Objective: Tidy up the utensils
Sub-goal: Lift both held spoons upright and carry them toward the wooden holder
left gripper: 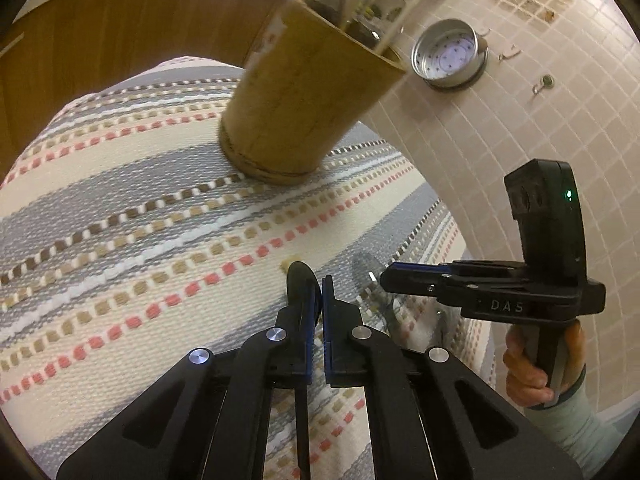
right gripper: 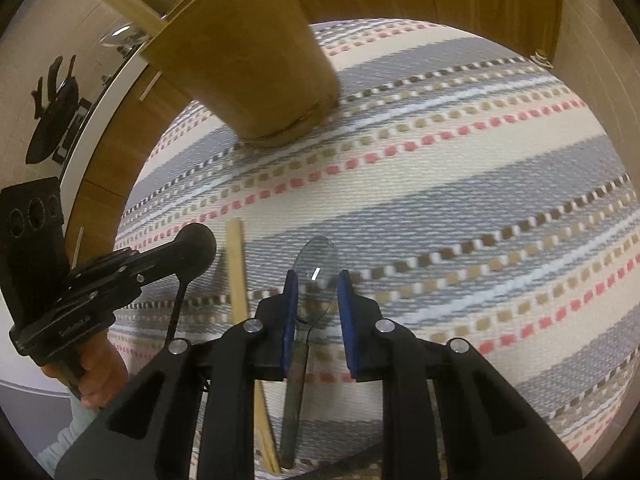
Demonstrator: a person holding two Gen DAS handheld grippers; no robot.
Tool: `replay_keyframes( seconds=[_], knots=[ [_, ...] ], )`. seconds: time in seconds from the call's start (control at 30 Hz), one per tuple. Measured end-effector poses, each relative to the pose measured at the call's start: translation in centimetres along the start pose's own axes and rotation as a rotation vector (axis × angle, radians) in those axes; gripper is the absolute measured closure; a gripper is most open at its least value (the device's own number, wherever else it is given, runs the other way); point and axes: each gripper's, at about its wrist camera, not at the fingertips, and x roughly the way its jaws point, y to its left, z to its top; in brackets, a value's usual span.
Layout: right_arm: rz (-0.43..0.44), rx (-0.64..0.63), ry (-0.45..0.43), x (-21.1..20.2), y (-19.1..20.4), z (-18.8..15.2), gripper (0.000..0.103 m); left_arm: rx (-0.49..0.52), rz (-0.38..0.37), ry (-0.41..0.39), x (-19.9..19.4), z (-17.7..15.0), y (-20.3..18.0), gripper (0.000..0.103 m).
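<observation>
A bamboo utensil holder (left gripper: 304, 100) stands on the striped mat (left gripper: 120, 208) with several utensils in it; it also shows in the right wrist view (right gripper: 248, 64). My left gripper (left gripper: 318, 292) is shut on a black spoon (left gripper: 300, 284), also seen in the right wrist view (right gripper: 194, 248). My right gripper (right gripper: 317, 280) is open, its jaws either side of a metal spoon (right gripper: 316, 258) lying on the mat. A wooden chopstick (right gripper: 237, 272) lies left of that spoon. The right gripper shows in the left wrist view (left gripper: 384, 280), low over the metal spoon (left gripper: 366, 270).
A round metal strainer (left gripper: 450, 54) and small hooks (left gripper: 546, 80) sit on the tiled wall at the right. A wooden cabinet front (left gripper: 120, 32) is beyond the mat. Black utensils (right gripper: 56, 116) hang at far left in the right wrist view.
</observation>
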Motion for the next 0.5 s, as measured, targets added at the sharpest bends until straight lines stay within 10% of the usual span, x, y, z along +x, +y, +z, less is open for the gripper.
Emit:
replay_keyframes(
  seconds=[0.5],
  knots=[
    [0.007,-0.079,0.049,2.1,6.5,0.2,0.090,-0.061,-0.043,-0.022,-2.5,-1.0,3.2,0.102]
  ],
)
